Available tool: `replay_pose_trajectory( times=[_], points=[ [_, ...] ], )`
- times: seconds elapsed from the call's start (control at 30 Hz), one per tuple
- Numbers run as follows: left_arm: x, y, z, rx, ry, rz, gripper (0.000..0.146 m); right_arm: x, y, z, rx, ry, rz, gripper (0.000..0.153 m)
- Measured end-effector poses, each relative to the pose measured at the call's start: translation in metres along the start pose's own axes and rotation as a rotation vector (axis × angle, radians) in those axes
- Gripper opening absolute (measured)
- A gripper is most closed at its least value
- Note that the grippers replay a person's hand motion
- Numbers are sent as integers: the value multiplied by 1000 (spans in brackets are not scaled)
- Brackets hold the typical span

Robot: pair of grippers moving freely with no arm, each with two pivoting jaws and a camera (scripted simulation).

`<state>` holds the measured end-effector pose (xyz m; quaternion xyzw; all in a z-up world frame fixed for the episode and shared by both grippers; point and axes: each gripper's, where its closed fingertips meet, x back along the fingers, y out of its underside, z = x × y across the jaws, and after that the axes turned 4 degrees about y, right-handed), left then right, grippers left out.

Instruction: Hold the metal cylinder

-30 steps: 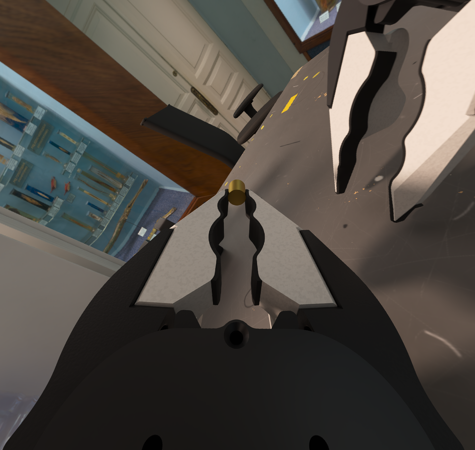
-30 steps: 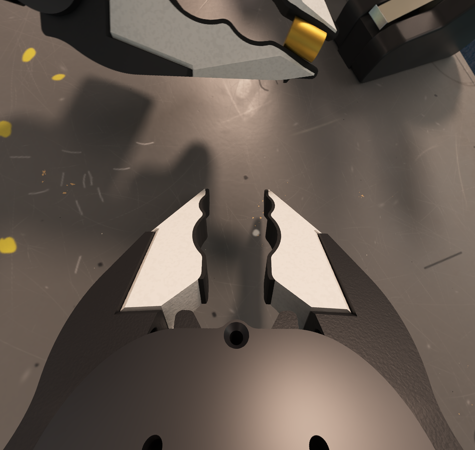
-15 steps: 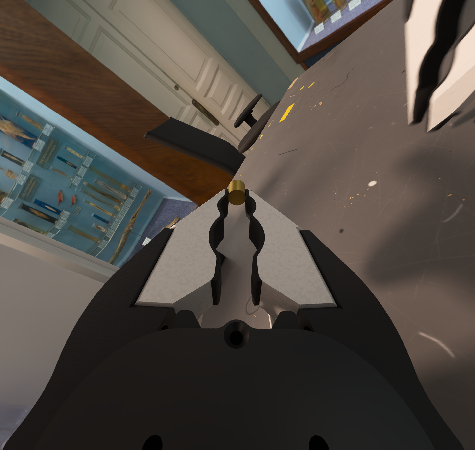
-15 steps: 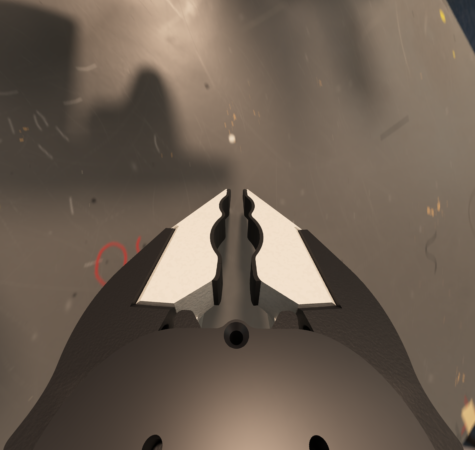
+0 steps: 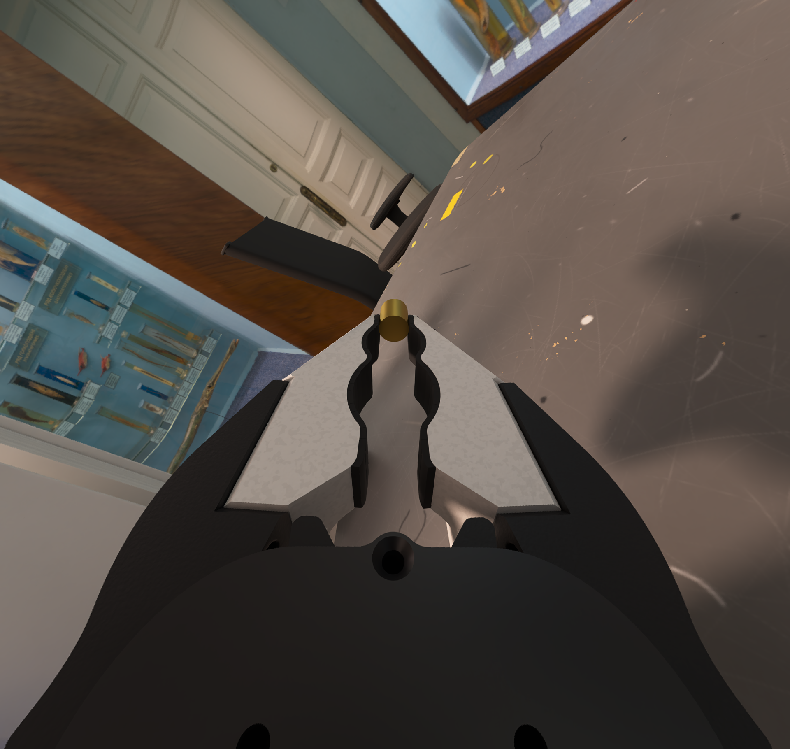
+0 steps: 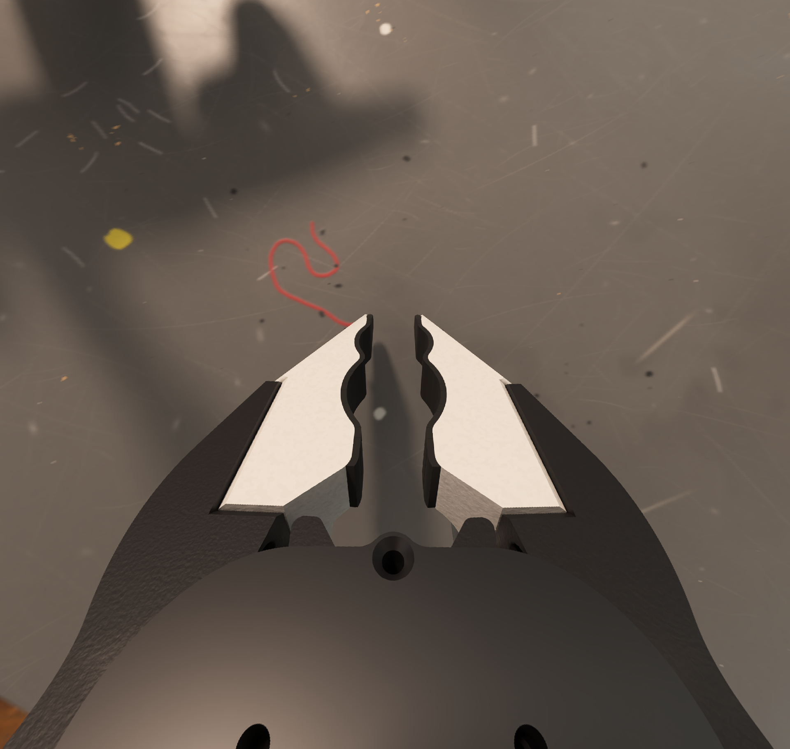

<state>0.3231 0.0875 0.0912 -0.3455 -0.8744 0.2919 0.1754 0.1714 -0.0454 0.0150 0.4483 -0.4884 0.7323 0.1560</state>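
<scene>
The metal cylinder [image 5: 393,326] is small and gold-coloured. My left gripper [image 5: 393,330] is shut on it at the very fingertips and holds it above the scratched grey-brown table [image 5: 620,236], by the table's edge. My right gripper [image 6: 393,320] is empty, its jaws a narrow gap apart, and it points down at the bare table [image 6: 577,172]. The cylinder and the left gripper do not show in the right wrist view, only shadows. The right gripper does not show in the left wrist view.
A red squiggle mark [image 6: 299,266] and a yellow spot [image 6: 118,239] lie on the table ahead of the right gripper. A black chair [image 5: 308,258] stands past the table's edge [image 5: 410,258], with a white door and display cases behind it.
The right gripper has moved away from the left one and out of the left wrist view. Its jaws narrowed, then parted slightly. The left gripper keeps its hold on the cylinder.
</scene>
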Motion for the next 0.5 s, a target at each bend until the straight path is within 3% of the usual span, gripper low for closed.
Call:
replay_pose_trajectory(
  times=[0.1, 0.2, 0.27, 0.37, 0.5],
  points=[
    [-1, -1, 2, -8, 9, 1, 12, 1, -3, -24, 2, -99, 0, 19],
    [-1, -2, 2, -11, 7, 1, 12, 6, -23, -67, 31, -351, 101, 19],
    [-1, -2, 1, -5, 6, 3, 12, 14, -37, -77, 105, -447, 196, 20],
    [-1, -3, 1, 2, 7, 6, 12, 19, -48, -66, 382, -394, 285, 24],
    [0, -6, 1, -8, 5, 17, 12, 7, -55, -54, 698, -335, 227, 29]
  ],
)
